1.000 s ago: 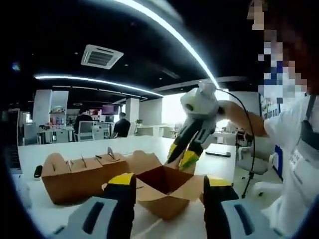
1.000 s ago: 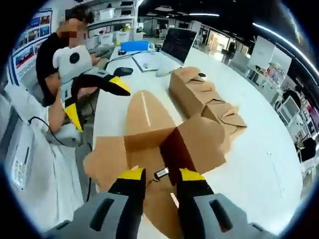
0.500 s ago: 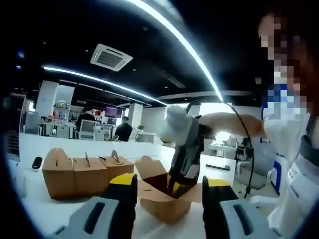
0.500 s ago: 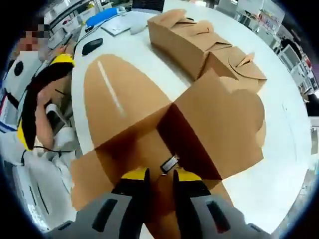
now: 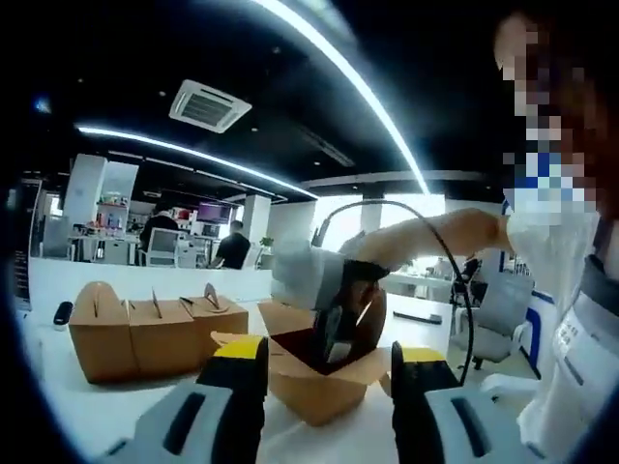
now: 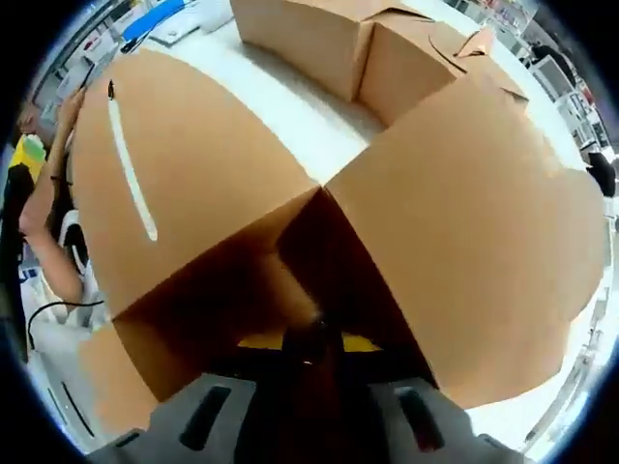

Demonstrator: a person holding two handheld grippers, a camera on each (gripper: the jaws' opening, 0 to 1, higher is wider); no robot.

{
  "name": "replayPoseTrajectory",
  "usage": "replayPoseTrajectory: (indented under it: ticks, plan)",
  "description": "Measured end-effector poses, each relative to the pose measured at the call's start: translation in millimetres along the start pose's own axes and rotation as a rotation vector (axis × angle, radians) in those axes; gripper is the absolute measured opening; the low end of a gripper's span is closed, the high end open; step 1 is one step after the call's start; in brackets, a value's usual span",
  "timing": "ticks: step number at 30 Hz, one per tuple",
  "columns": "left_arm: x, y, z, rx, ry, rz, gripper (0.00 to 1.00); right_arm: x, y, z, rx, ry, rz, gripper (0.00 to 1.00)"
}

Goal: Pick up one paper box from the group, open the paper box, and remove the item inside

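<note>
An open brown paper box (image 5: 311, 385) stands on the white table between my left gripper's (image 5: 327, 354) jaws, which are wide open and hold nothing. My right gripper (image 5: 327, 333) comes from the right and dips into that box. In the right gripper view the box's flaps (image 6: 455, 222) spread wide around the dark inside. My right gripper (image 6: 309, 342) is deep in the shadowed corner, its yellow tips close together with a small dark item (image 6: 309, 333) between them.
A row of closed paper boxes (image 5: 145, 329) stands left of the open one, also seen as closed boxes (image 6: 338, 39) beyond the flaps. A person's arm (image 5: 455, 232) and cable (image 5: 455, 280) cross from the right. An office with desks and people lies behind.
My right gripper has gone down from above the box's rim deep into the box, and its tips have come onto the small item. The left gripper stays open by the box.
</note>
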State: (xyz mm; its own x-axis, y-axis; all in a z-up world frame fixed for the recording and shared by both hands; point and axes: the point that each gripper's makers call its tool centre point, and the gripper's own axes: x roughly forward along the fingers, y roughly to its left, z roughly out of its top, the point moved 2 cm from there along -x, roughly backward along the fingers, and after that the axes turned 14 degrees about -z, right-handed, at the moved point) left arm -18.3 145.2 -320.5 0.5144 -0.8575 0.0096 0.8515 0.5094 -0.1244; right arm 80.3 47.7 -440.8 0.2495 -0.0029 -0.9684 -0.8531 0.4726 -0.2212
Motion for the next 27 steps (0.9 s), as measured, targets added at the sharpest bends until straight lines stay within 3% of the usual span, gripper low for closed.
replayPoseTrajectory:
  ticks: [4,6,7,13,18,20,27]
  plan:
    - [1.2,0.6,-0.8,-0.005,-0.002,-0.001,0.52,-0.4,3.0,-0.3,-0.043,-0.005,-0.004,0.17]
    - [2.2,-0.2,-1.3,-0.006,-0.001,-0.004,0.52,0.2,5.8,5.4,-0.056,-0.04,0.006,0.1]
    - [2.7,-0.5,-1.6,-0.006,-0.001,-0.005,0.52,1.8,7.5,3.6,-0.068,-0.02,0.006,0.1]
    - [5.0,-2.8,-2.9,-0.006,0.003,-0.009,0.52,2.7,4.6,10.7,-0.144,-0.064,-0.016,0.1]
    - [4.9,-2.1,-4.5,0.006,0.018,0.004,0.52,-1.0,3.2,9.0,-0.077,-0.027,-0.012,0.1]
    - [4.8,-0.5,-6.7,0.013,0.032,0.014,0.52,-10.1,3.2,9.9,-0.068,-0.031,-0.01,0.1]
    - [2.7,-2.2,-3.2,0.018,0.026,0.022,0.52,-59.2,1.6,20.7,-0.083,-0.136,-0.022,0.1]
